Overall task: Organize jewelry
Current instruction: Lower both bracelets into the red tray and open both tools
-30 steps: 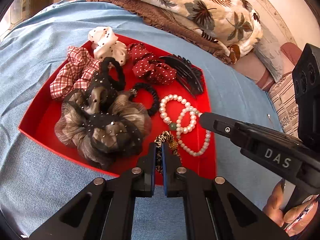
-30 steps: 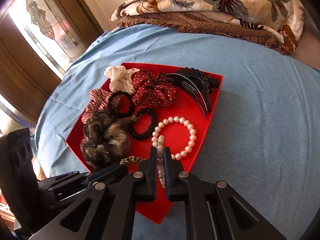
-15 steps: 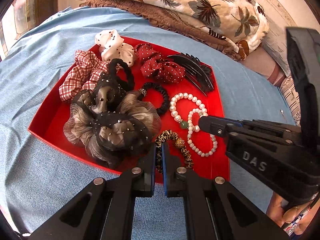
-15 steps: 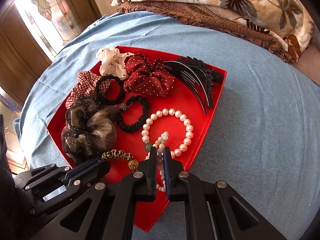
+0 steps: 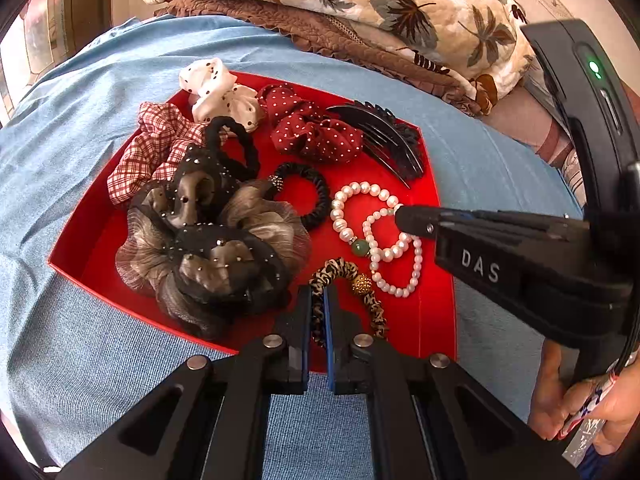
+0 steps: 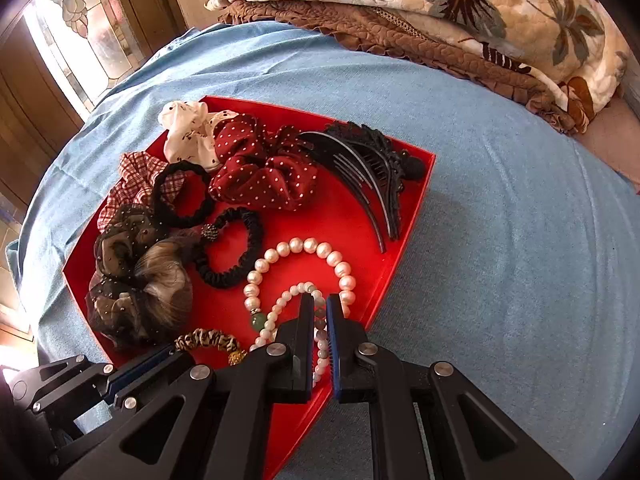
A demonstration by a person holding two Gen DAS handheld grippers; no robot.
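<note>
A red tray (image 5: 80,248) lies on a blue bedspread, full of hair ties and jewelry. My left gripper (image 5: 318,294) is shut on a leopard-print band with a gold bead (image 5: 362,284) at the tray's near edge. My right gripper (image 6: 320,302) is shut on a small pearl bracelet (image 6: 280,304), which loops over a larger pearl bracelet (image 6: 304,246) with a green bead. In the left wrist view the right gripper (image 5: 404,216) comes in from the right onto the small pearl bracelet (image 5: 400,284). The left gripper (image 6: 172,350) shows at lower left of the right wrist view, beside the leopard-print band (image 6: 208,338).
The tray also holds a sheer brown scrunchie (image 5: 208,248), a black hair tie (image 5: 308,196), a red dotted scrunchie (image 5: 316,132), a plaid one (image 5: 156,144), a white one (image 5: 216,88) and a black comb clip (image 5: 384,140). Folded quilts (image 5: 380,12) lie behind. A person's hand (image 5: 600,412) is at right.
The right gripper has sunk toward the tray with the small pearl bracelet, which now rests more on the tray floor. The left gripper has stayed on the leopard-print band, tilting slightly.
</note>
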